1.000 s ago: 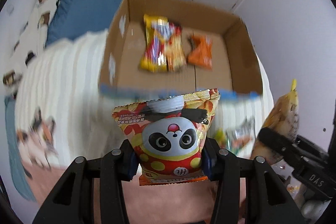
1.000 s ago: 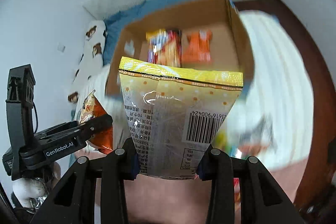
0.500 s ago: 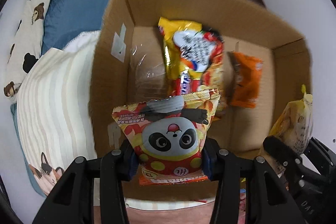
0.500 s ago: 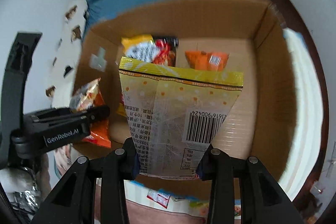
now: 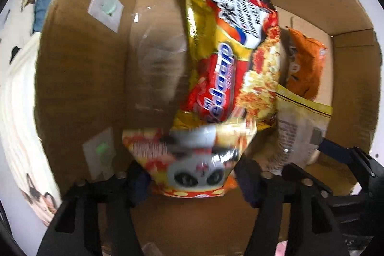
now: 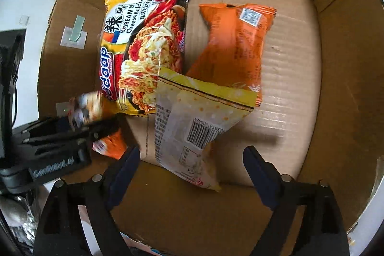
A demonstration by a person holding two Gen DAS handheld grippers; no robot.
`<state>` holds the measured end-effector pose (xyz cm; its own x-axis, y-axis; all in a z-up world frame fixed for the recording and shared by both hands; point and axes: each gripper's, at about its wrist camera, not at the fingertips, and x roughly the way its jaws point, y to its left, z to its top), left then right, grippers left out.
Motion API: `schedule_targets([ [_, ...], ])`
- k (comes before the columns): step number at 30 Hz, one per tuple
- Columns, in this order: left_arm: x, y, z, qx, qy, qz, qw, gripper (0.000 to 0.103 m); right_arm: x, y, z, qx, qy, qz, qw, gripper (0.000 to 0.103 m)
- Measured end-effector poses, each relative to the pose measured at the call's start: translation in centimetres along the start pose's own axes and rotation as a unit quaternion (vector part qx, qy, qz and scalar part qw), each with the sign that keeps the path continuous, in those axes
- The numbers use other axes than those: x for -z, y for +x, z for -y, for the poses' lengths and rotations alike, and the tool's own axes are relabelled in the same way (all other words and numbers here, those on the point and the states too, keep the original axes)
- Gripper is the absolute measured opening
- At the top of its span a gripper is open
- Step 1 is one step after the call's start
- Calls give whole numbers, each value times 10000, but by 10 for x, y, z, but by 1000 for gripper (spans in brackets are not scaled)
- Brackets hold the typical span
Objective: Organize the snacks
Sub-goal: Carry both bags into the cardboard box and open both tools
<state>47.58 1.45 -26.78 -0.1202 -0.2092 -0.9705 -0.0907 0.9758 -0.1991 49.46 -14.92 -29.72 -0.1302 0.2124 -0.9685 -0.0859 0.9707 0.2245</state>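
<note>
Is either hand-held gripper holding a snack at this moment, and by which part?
Neither. The right hand-held gripper has just been opening; the yellow bag lies loose between its pads. The left hand-held gripper has just been opening too, and the blurred panda bag is slipping free.

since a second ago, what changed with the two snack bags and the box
Both grippers came down over the brown cardboard box, and their jaws have just been opening. The right gripper has let go of its pale yellow barcode bag, which now lies on the box floor. The panda-print snack bag sits blurred between the fingers of the left gripper. The yellow noodle packet and orange packet stayed put.
</note>
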Motion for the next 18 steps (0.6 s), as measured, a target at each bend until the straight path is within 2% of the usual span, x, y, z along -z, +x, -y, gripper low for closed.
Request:
schedule_targets([
  [8,15,-15,7,54,-50,261,9996,81,7,-23,13,132,30,324,9994,95],
  [13,32,-41,19,111,-55,581,9982,82,22,-45,16,223,6,640,9977,96],
  [18,58,-78,27,26,-81,1160,9932,82,45,-76,12,317,11,1068,9938,96],
])
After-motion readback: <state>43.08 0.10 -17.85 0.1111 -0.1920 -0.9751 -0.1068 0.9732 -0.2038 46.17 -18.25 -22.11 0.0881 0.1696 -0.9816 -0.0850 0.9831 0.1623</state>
